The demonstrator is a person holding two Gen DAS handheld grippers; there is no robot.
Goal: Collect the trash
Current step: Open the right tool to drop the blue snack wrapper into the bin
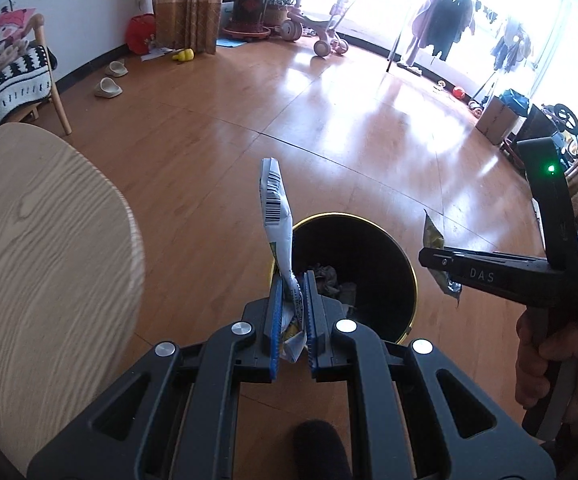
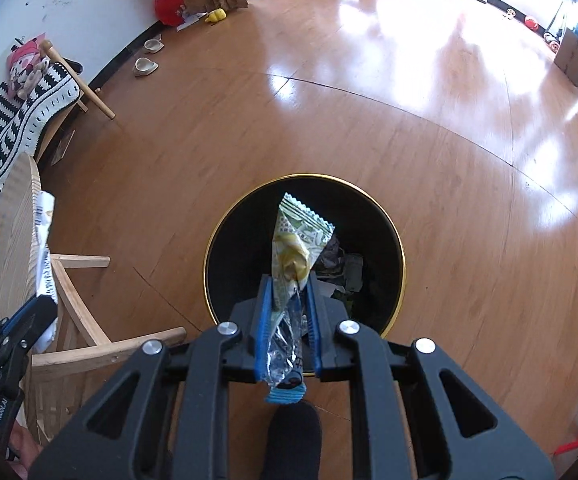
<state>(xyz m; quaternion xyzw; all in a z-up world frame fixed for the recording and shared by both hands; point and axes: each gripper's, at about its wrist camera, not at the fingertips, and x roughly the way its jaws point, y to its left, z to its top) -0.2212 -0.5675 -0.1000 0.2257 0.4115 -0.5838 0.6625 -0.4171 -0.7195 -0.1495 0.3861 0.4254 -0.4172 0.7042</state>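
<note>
Left gripper (image 1: 292, 284) clamps white barcoded wrapper (image 1: 275, 204), long axis toward 12, beside bin (image 1: 401, 252) rim. Right gripper (image 2: 289, 288) clamps crinkled green-yellow wrapper (image 2: 297, 240), pointing 12, over the bin (image 2: 225, 232).

Glossy wood floor (image 2: 369, 120), shiny crinkled wrapper (image 2: 295, 248), possibly metal-rimmed bin (image 2: 225, 236)

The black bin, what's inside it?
The black bin holds crumpled wrappers at the bottom. The right gripper and its green wrapper cover part.
</note>
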